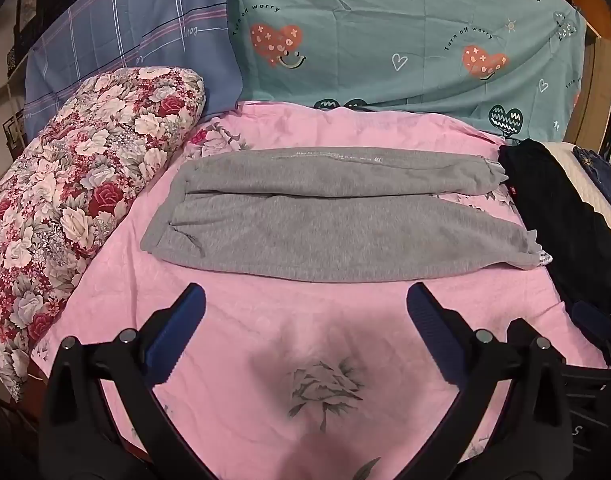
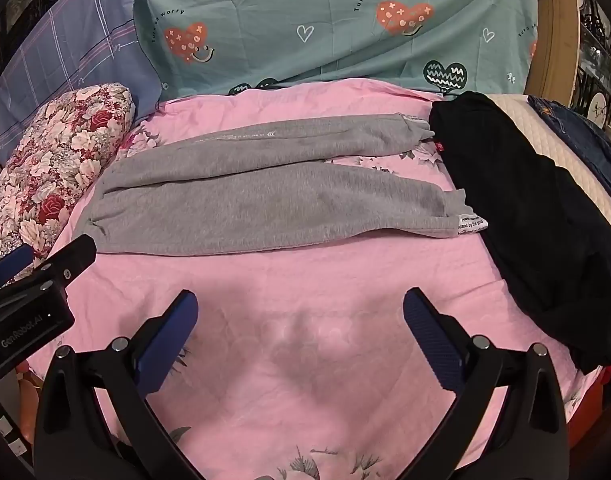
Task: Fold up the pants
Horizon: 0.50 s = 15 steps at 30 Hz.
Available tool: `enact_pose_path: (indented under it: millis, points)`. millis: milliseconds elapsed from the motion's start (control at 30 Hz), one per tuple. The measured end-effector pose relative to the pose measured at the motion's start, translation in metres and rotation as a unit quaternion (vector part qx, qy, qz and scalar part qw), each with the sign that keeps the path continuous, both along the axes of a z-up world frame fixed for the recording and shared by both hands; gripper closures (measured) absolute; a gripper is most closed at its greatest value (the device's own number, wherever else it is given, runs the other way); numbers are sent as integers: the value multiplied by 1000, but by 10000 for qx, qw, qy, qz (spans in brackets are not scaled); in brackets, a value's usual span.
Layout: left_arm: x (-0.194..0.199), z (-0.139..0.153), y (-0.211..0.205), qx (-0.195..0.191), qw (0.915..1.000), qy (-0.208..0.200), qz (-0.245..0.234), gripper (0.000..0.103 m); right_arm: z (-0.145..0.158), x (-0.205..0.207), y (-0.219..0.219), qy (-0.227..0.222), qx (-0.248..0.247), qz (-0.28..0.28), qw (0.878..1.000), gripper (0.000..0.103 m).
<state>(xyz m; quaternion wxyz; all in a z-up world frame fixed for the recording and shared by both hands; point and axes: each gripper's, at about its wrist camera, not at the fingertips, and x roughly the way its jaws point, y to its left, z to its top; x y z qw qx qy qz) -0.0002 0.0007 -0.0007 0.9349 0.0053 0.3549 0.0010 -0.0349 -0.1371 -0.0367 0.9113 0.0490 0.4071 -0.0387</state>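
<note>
— Pink bedsheet [image 1: 265,320] under everything; at the frame's left we see a floral quilt roll [image 1: 65,200], mid-frame the soft grey fleece pants [image 1: 325,216], waistband left, legs spread flat.

— Both ours, left hand-held gripper [image 1: 305,312] and right hand-held gripper [image 2: 301,316], gape empty below them. No fold begun, we judge; next, pinch waistband and cuff.

The bed's pink sheet [image 1: 233,320] lies under both grippers. Ahead of them the grey pants [image 1: 337,216] lie flat on it. Left of the pants rests a floral pillow [image 1: 65,208]; right, touching the cuffs, a black garment [image 2: 525,208].
</note>
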Motion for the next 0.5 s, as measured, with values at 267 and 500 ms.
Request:
enact_pose_path:
  millis: [267, 500]
  points:
    - [3, -2, 0, 16, 10000, 55, -19, 2, 0, 1, -3, 3, 1, 2, 10000, 1]
    - [4, -3, -1, 37, 10000, 60, -32, 2, 2, 1, 2, 11, 0, 9, 10000, 1]
